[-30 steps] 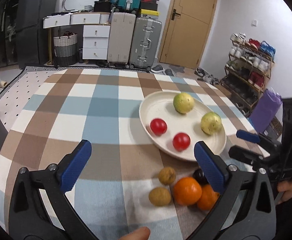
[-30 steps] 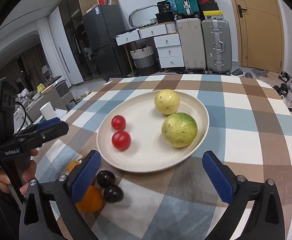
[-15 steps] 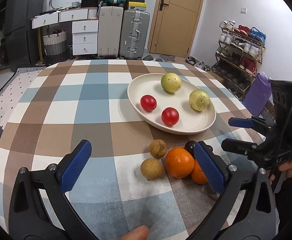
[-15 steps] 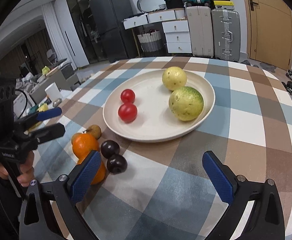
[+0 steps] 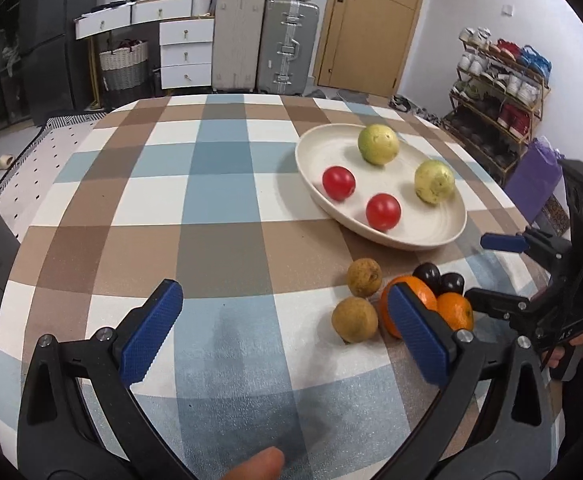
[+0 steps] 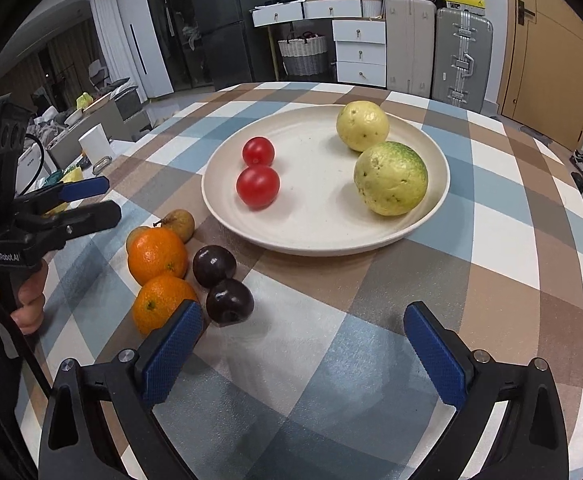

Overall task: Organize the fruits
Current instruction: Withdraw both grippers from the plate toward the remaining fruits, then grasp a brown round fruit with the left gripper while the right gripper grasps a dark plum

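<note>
We have pulled both tools back from the plate point(image 6: 431, 216) over the last second, and the loose fruit that sat tight under our fingers now lies out ahead of us in plain view. The left tool point(image 5: 287, 332) hangs above the worktop point(image 5: 219, 240) with its jaws wide apart and nothing between them; the right tool point(image 6: 303, 344) is likewise spread and empty.

On the plate, at the far right in the left wrist view, sit two red tomatoes point(image 6: 257, 186) and two yellow-green fruits point(image 6: 389, 178). They have not moved.

Off the plate, near its left rim in the right wrist view, lies the unsorted cluster: two oranges point(image 6: 157, 256), two dark plums point(image 6: 229, 300) touching each other, and two small brown fruits point(image 5: 355, 318), one mostly hidden behind the far orange in that view.

We judge that this retreat was a repositioning: nothing has been gripped, and six fruits remain to go onto the plate. The near plum lies just beside the right tool's left finger, so it looks like the easiest first pick, though the round fruit may roll when nudged.
</note>
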